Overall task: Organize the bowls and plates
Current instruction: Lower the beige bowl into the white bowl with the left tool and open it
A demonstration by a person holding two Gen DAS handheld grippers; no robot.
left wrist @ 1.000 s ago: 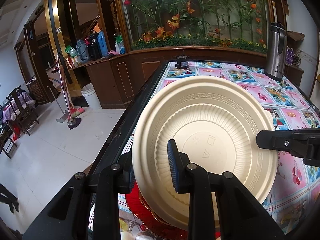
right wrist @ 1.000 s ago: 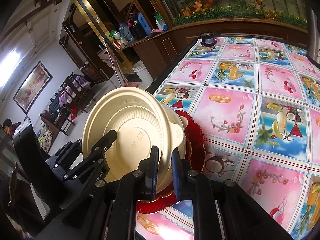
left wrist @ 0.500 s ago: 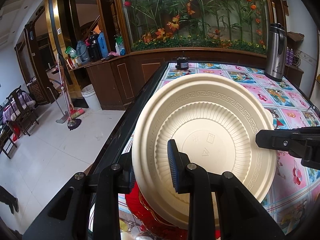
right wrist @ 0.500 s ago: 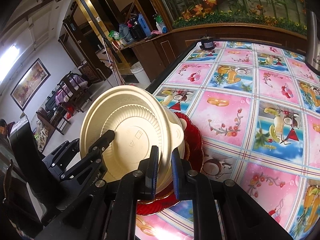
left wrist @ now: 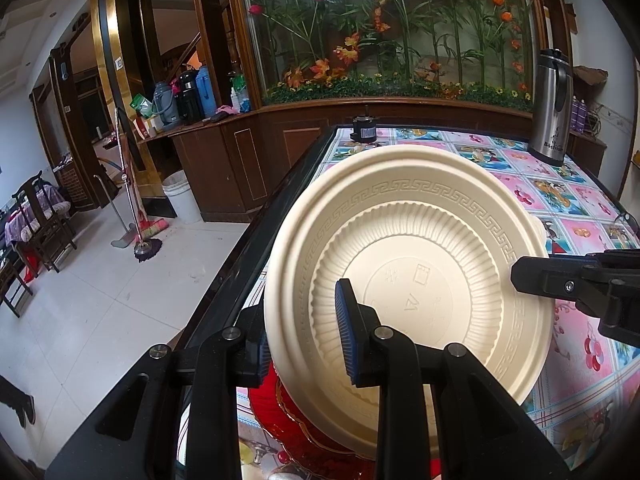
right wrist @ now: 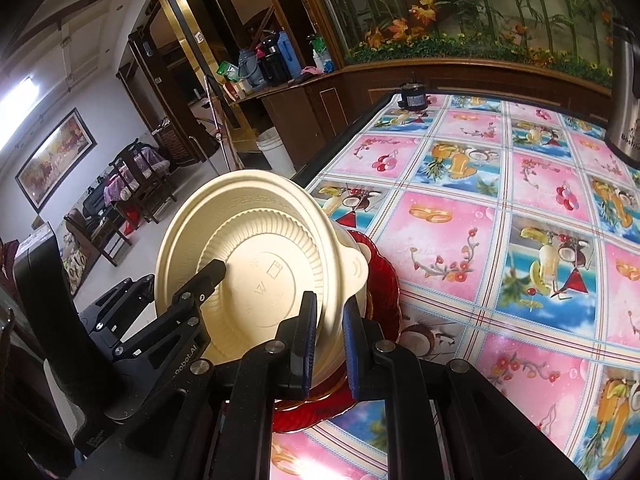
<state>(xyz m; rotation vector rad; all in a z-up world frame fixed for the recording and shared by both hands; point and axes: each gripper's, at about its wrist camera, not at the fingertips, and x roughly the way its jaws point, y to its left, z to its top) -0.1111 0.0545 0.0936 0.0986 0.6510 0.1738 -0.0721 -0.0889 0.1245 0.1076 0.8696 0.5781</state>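
Both grippers pinch one cream, ribbed plastic bowl [left wrist: 408, 272], tilted bottom-up: left gripper [left wrist: 302, 344] and right gripper [right wrist: 328, 336] on its rim, two red scalloped plates [right wrist: 384, 280] just beyond.

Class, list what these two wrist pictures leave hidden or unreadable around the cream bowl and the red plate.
- Inside of the cream bowl: both views show only its underside.
- Red plate: mostly covered by the bowl in both views; whether more plates lie stacked there is unclear.
- Left gripper: its far finger sits behind the bowl's rim in the left wrist view.
- Steel flask: cut off by the frame edge in the right wrist view.
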